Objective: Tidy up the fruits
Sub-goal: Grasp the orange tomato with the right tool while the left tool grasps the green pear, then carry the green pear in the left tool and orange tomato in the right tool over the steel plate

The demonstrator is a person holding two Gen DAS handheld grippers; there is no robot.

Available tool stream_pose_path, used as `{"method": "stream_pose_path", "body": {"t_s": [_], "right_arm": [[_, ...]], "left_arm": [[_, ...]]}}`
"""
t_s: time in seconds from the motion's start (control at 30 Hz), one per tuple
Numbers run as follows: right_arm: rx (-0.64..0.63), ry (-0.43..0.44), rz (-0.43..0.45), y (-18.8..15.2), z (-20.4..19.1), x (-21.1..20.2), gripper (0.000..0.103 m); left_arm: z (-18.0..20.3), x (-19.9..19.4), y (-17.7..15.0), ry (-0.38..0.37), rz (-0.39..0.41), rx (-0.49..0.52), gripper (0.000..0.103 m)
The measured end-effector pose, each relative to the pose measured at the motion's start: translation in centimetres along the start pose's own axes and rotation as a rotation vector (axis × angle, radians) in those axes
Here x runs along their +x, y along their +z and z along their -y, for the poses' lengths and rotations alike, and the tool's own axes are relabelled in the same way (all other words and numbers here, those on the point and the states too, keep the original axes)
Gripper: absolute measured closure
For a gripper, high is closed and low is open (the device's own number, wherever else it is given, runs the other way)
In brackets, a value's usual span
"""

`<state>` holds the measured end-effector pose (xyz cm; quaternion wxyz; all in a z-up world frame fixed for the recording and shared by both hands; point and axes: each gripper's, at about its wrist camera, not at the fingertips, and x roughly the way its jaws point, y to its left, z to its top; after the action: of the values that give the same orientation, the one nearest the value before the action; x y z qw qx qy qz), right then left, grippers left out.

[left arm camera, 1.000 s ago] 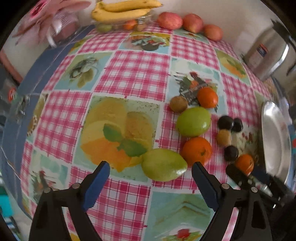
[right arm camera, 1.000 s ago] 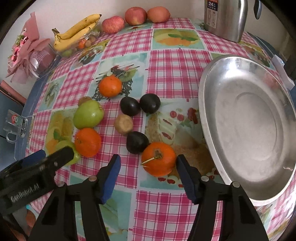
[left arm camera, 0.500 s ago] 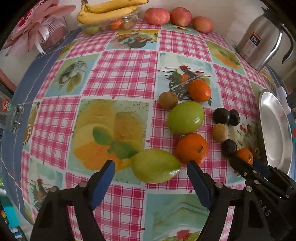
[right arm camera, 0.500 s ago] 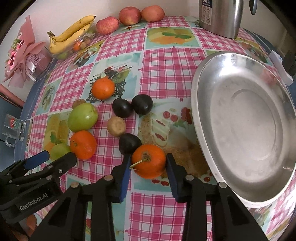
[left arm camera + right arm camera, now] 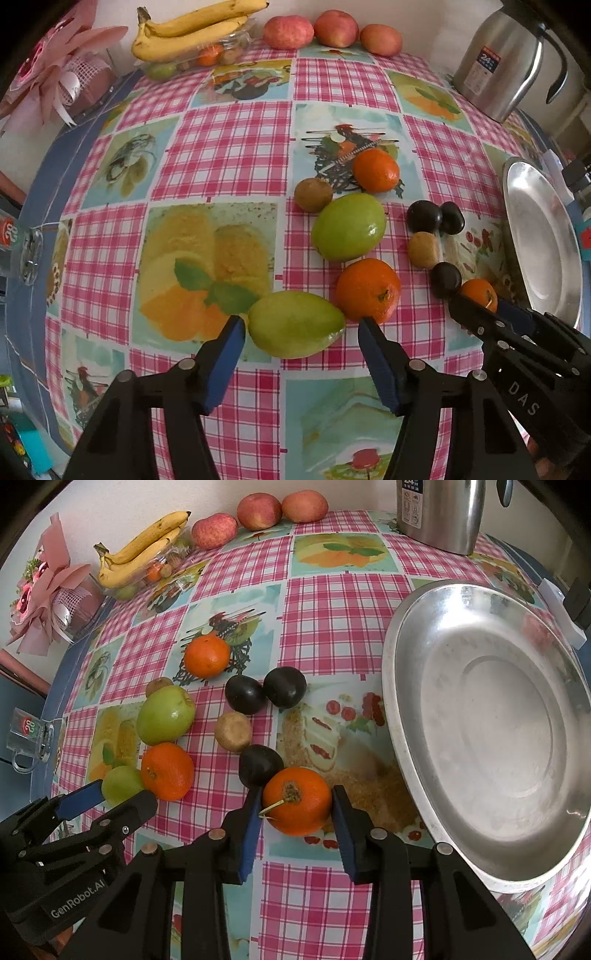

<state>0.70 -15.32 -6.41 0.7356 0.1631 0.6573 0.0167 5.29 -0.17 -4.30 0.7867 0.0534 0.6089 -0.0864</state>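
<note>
- Right gripper (image 5: 295, 805): blue-padded jaws clamped on a round orange tangerine with a short stem (image 5: 297, 800) — both pads press its sides. The jaws have just been closing on it. The fruit sits on the pink-checked tablecloth (image 5: 332, 602), touching a dark round plum (image 5: 260, 765) behind it.
- Left gripper (image 5: 301, 328): jaws have just been closing around a pale green pointed mango-like fruit (image 5: 295, 324). The left pad is at the fruit's skin; the right pad stands just clear of its tip — not yet a grip. The fruit lies on the cloth.
- Large oval stainless-steel tray (image 5: 406, 760): on the cloth to the right of the held tangerine, near it, nothing in it.
- Loose fruit on the cloth between the grippers: a second orange tangerine (image 5: 168, 771) just beside the green fruit, a round green apple (image 5: 166, 714), a brown kiwi (image 5: 233, 731), two more dark plums (image 5: 284, 686) side by side, a third tangerine (image 5: 207, 655) farther back.
- Far edge: yellow bananas (image 5: 144, 552) on a clear box, three red apples (image 5: 258, 511) in a row, a steel kettle (image 5: 439, 513).
</note>
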Motion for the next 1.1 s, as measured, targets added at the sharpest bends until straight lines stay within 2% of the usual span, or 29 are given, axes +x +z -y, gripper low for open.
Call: {"method": "stream_pose_path", "body": {"t_s": [0.33, 0.43, 0.53, 0.73, 1.1], "right_arm": [[-0.003, 0.002, -0.003, 0.0, -0.2, 0.0, 0.065], [-0.004, 0.002, -0.004, 0.0, -0.3, 0.1, 0.065], [-0.008, 0.004, -0.005, 0.0, -0.3, 0.1, 0.065], [-0.004, 0.005, -0.003, 0.0, -0.4, 0.2, 0.065], [-0.009, 0.017, 0.011, -0.1, -0.2, -0.4, 0.065]], "left_arm": [[0.4, 0.1, -0.3, 0.025, -0.015, 0.051, 0.036], [0.1, 0.3, -0.3, 0.022, -0.015, 0.035, 0.036], [-0.3, 0.5, -0.3, 0.031, -0.022, 0.03, 0.044], [0.0, 0.8, -0.3, 0.042, -0.017, 0.032, 0.044], [-1.0, -1.2, -0.3, 0.006, 0.028, -0.034, 0.045]]}}
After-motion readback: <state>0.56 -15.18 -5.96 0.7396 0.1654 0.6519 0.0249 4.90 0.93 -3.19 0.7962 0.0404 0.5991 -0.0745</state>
